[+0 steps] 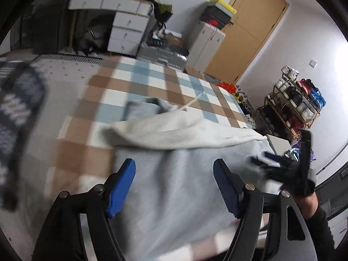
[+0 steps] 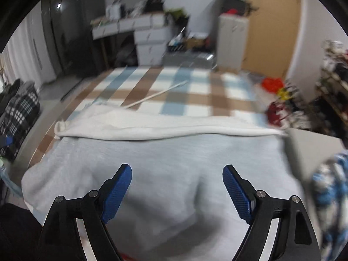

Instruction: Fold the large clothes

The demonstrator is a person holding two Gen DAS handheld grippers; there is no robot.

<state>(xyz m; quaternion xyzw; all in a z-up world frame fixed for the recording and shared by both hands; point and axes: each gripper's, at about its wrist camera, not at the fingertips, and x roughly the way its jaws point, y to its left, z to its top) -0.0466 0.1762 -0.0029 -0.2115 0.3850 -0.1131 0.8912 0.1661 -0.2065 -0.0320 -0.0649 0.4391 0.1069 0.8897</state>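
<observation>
A large pale grey-blue garment (image 1: 174, 187) lies spread on the checked bedcover (image 1: 139, 80), with a white lining edge (image 1: 174, 134) folded along its far side and a white drawstring (image 1: 193, 101) trailing beyond. It also shows in the right wrist view (image 2: 165, 169), with its white edge (image 2: 165, 128) and drawstring (image 2: 156, 94). My left gripper (image 1: 174, 169) is open and empty just above the garment. My right gripper (image 2: 177, 174) is open and empty above the garment's middle. The right gripper shows in the left wrist view (image 1: 282, 165), blurred, in a black-gloved hand.
A dark patterned cloth (image 1: 15, 113) lies at the bed's left; a checked bundle (image 2: 19, 113) sits left in the right wrist view. White drawers (image 1: 128, 30), a cabinet (image 1: 206, 45), a wooden door (image 1: 252, 28) and a cluttered shelf rack (image 1: 293, 104) stand beyond the bed.
</observation>
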